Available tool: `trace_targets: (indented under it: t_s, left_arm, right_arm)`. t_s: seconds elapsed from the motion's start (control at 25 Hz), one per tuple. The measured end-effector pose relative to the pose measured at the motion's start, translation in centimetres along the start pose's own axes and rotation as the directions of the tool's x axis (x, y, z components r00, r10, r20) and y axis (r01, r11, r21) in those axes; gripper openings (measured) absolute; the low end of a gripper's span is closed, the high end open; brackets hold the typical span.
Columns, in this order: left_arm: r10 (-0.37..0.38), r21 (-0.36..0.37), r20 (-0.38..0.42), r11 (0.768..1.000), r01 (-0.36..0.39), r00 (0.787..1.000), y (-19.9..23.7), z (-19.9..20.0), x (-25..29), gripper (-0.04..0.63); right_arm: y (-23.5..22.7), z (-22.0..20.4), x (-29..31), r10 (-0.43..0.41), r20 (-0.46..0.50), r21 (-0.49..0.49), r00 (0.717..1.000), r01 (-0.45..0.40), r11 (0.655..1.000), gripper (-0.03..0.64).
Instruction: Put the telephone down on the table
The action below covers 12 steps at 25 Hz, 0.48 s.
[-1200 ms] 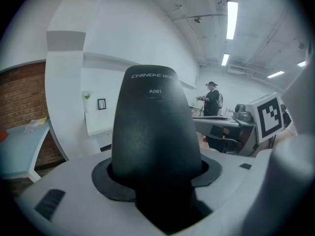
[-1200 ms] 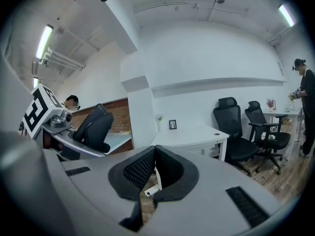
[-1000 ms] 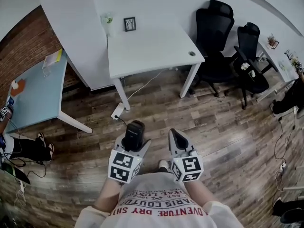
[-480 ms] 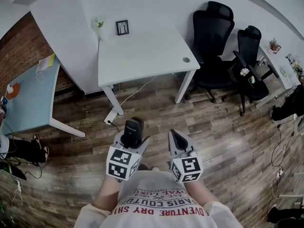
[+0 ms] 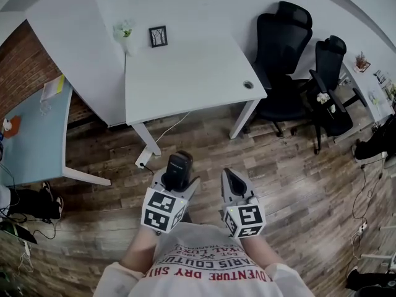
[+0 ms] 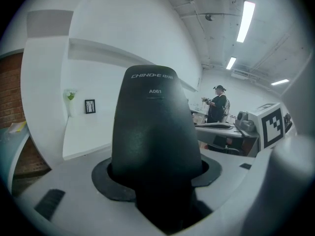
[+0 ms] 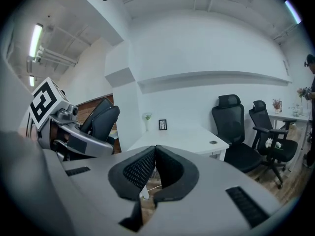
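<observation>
A black telephone handset (image 5: pixel 177 169) stands upright between the jaws of my left gripper (image 5: pixel 175 179), which is shut on it. In the left gripper view the telephone (image 6: pixel 155 146) fills the middle and hides most of what lies ahead. My right gripper (image 5: pixel 231 181) is beside it at the right, shut with nothing in it; its pads (image 7: pixel 140 170) touch at the tips. Both grippers hang over the wooden floor, short of the white table (image 5: pixel 185 73), which also shows far off as the table (image 7: pixel 182 134) in the right gripper view.
On the white table's far edge stand a small framed picture (image 5: pixel 158 36) and a vase with a plant (image 5: pixel 125 33). Two black office chairs (image 5: pixel 284 48) stand to its right. A light blue table (image 5: pixel 31 135) is at the left. A power strip (image 5: pixel 143 159) lies on the floor under the white table.
The white table has slid a little to the left in the head view and sits slightly nearer. Both grippers keep their hold and their places in front of the person.
</observation>
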<state>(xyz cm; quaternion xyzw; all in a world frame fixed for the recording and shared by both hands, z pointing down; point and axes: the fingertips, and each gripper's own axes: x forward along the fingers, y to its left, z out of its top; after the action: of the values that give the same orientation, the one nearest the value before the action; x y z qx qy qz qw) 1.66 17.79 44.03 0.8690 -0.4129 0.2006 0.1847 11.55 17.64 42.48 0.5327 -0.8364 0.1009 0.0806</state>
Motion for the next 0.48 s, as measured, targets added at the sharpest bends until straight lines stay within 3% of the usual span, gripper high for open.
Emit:
trace_targets:
  t_s: [0.48]
  left_arm:
    - [-0.101, 0.059, -0.022, 0.993, 0.102, 0.995, 12.5, 5.4, 4.6, 0.291]
  right_arm:
    - [0.7, 3.9, 13.5, -0.098, -0.004, 0.007, 0.995, 0.098, 0.995, 0.025]
